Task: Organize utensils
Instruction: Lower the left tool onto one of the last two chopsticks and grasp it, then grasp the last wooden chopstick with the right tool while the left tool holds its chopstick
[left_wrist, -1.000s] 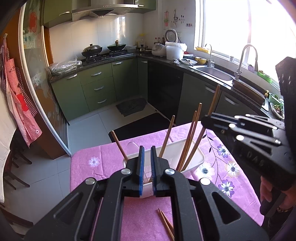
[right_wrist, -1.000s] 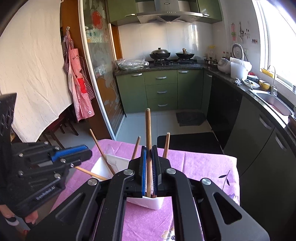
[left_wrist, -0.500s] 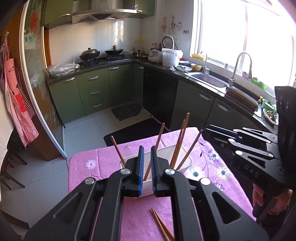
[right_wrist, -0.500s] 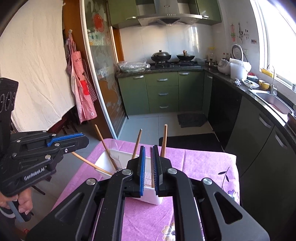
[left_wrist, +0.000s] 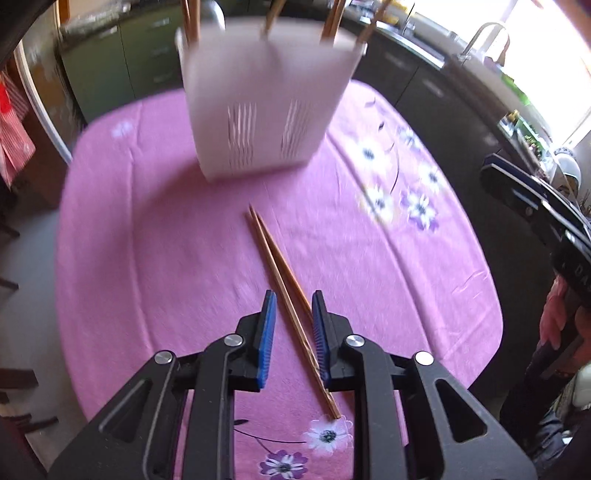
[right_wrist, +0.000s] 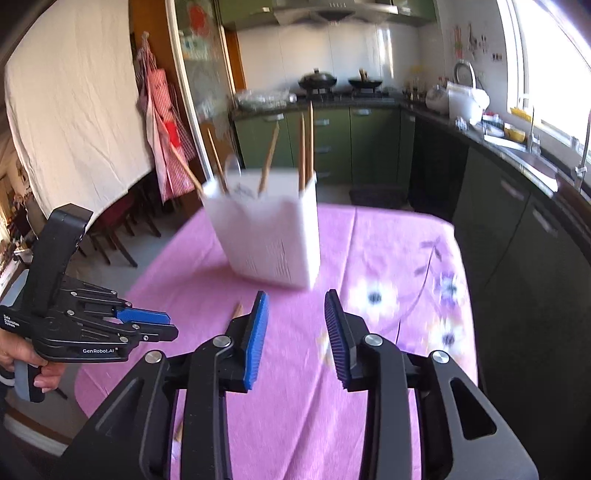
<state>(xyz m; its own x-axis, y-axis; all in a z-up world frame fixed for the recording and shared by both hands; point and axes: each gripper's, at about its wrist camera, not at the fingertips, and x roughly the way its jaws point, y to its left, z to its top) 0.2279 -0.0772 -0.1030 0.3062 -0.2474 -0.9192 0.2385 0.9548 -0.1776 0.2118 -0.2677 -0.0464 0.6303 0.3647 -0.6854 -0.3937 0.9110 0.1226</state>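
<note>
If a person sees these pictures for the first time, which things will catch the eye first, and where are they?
The pink flowered tablecloth fills most of both views. On it, at the far side, stands a white holder with chopsticks sticking up. Nearer, two loose chopsticks lie on the cloth, running between the open blue pads of the left tool.

"GenRobot.AI" printed on left gripper (right_wrist: 162, 326) body, other lettering unreadable
</note>
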